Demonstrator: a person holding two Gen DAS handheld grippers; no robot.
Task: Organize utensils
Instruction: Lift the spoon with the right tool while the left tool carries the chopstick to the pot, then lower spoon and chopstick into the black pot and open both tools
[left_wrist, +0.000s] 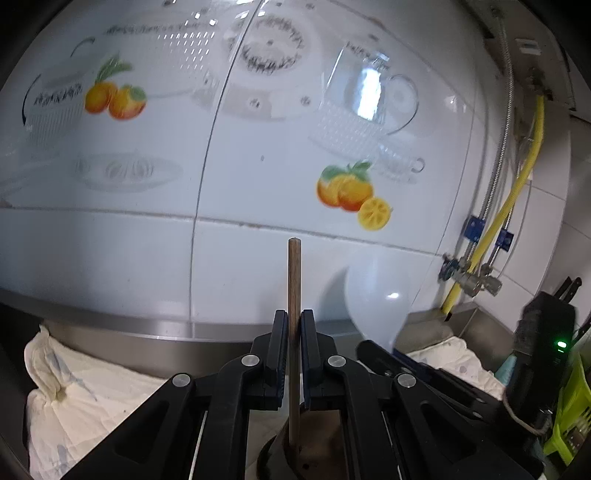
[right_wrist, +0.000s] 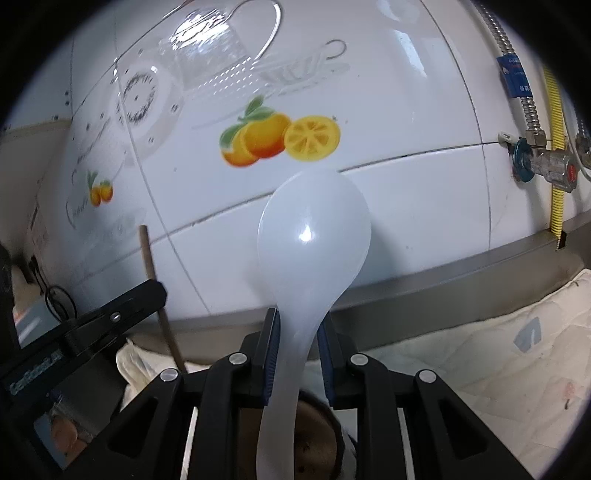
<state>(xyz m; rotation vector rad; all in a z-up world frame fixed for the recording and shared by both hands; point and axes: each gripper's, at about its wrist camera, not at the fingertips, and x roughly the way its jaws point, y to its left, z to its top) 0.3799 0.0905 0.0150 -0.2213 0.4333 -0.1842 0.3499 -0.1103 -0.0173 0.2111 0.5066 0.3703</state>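
Observation:
My left gripper (left_wrist: 294, 326) is shut on a thin brown wooden chopstick (left_wrist: 294, 280) that stands upright between its pads; its lower end reaches down into a dark round holder (left_wrist: 314, 446) below the fingers. My right gripper (right_wrist: 298, 328) is shut on the neck of a white plastic rice spoon (right_wrist: 314, 229), bowl pointing up; the handle runs down over the same dark holder (right_wrist: 314, 435). The spoon's bowl shows in the left wrist view (left_wrist: 376, 291), to the right of the chopstick. The chopstick (right_wrist: 147, 254) and the left gripper's finger (right_wrist: 110, 314) show at the left of the right wrist view.
A white tiled wall with orange-fruit decals (left_wrist: 351, 192) stands close ahead above a steel counter rim (left_wrist: 147, 325). White cloth (left_wrist: 74, 384) covers the counter. A yellow gas hose and metal valves (left_wrist: 476, 280) are at the right. A green basket (left_wrist: 569, 413) sits far right.

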